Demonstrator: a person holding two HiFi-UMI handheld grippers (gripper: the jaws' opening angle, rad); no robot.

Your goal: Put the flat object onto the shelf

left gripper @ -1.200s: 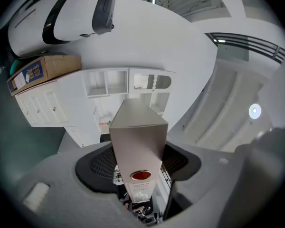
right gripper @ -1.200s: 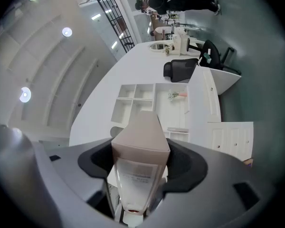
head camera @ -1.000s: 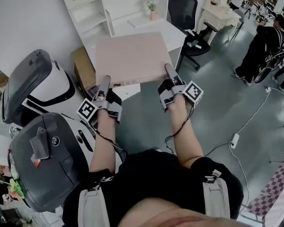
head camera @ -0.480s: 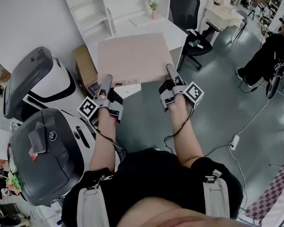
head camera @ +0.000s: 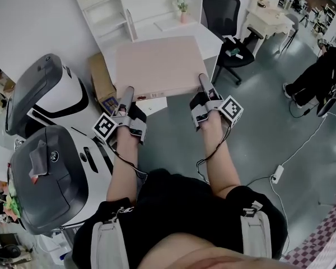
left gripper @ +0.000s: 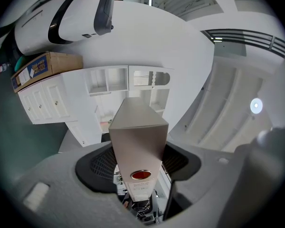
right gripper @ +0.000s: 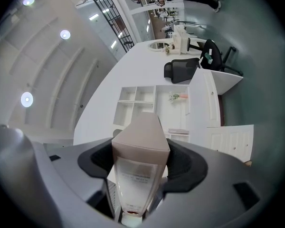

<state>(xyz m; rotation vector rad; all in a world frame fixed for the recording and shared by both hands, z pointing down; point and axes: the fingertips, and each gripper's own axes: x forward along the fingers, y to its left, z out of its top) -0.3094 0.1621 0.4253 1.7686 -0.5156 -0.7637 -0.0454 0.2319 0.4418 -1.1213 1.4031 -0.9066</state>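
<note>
- Flat pink binder (head camera: 157,66) held level above the white desk (head camera: 210,38), shelf (head camera: 115,18) just beyond.
- Left gripper (head camera: 125,98) clamped on its near left edge.
- Right gripper (head camera: 205,86) clamped on its near right edge.

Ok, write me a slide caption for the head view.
Left tool and right tool grip the near edge of a flat beige binder, held before a white shelf unit.

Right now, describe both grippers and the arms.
The left gripper and right gripper match: long grey jaws, black-and-grey bodies, each bearing a white cube with black square markers. A black cable trails from each along the forearm. The person wears a black short-sleeved top and grey shoulder straps.
</note>
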